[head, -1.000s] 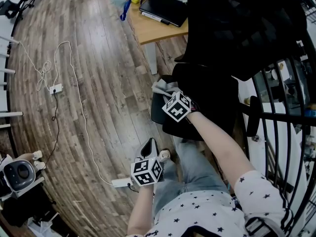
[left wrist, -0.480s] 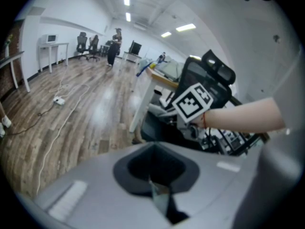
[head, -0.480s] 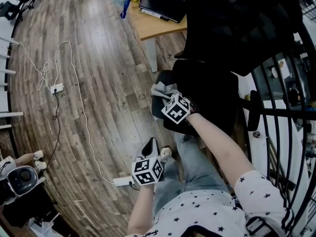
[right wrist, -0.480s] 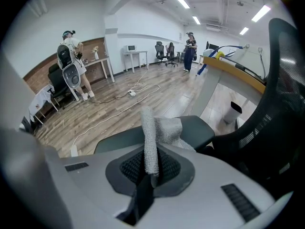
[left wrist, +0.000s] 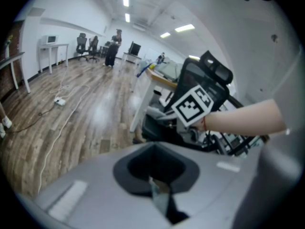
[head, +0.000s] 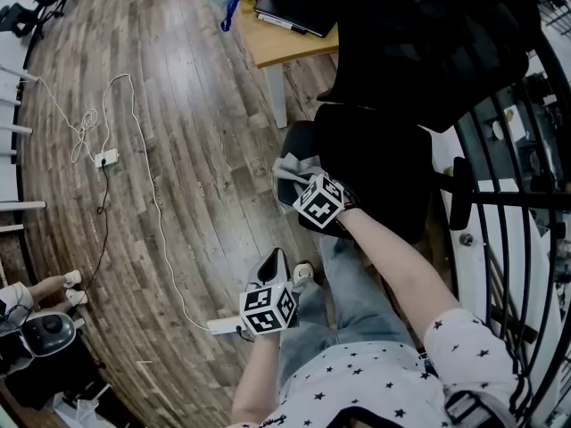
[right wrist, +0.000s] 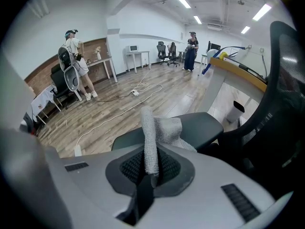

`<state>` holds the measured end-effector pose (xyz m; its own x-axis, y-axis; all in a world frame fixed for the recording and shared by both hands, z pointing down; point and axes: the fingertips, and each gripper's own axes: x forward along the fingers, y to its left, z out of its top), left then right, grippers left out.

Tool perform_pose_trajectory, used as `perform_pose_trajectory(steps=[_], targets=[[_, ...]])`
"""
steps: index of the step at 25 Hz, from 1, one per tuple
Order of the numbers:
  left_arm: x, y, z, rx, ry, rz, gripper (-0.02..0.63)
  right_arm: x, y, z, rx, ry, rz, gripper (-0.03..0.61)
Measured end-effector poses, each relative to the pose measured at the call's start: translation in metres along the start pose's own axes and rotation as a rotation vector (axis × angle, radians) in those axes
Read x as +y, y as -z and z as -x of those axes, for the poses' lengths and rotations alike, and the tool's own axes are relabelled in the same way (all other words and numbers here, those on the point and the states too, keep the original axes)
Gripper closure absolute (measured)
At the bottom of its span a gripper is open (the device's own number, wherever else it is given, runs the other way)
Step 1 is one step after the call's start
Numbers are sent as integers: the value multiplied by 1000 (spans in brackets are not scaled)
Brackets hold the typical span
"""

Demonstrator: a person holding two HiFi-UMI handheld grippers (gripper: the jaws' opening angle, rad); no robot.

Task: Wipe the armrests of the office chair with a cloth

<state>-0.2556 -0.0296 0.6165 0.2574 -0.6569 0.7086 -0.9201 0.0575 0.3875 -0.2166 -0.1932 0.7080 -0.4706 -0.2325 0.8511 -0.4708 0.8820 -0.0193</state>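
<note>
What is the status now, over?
Right gripper shut on cloth, cloth lying on armrest. Left gripper shut, empty, held low. Nothing in the way.

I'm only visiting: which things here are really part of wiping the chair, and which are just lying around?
Part of the job:
- cloth, clamped in the right gripper
- armrest under the cloth
- office chair

Just lying about:
- desk with a black flat device on it
- power strip and white cable on the floor
</note>
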Motion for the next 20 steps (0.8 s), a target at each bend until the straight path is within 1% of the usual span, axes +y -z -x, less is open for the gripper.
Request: perform_pose_trajectory(steps=[20], targets=[[-1, 21, 25, -8, 0, -7, 606, 40, 13, 8, -3, -14, 9, 554]])
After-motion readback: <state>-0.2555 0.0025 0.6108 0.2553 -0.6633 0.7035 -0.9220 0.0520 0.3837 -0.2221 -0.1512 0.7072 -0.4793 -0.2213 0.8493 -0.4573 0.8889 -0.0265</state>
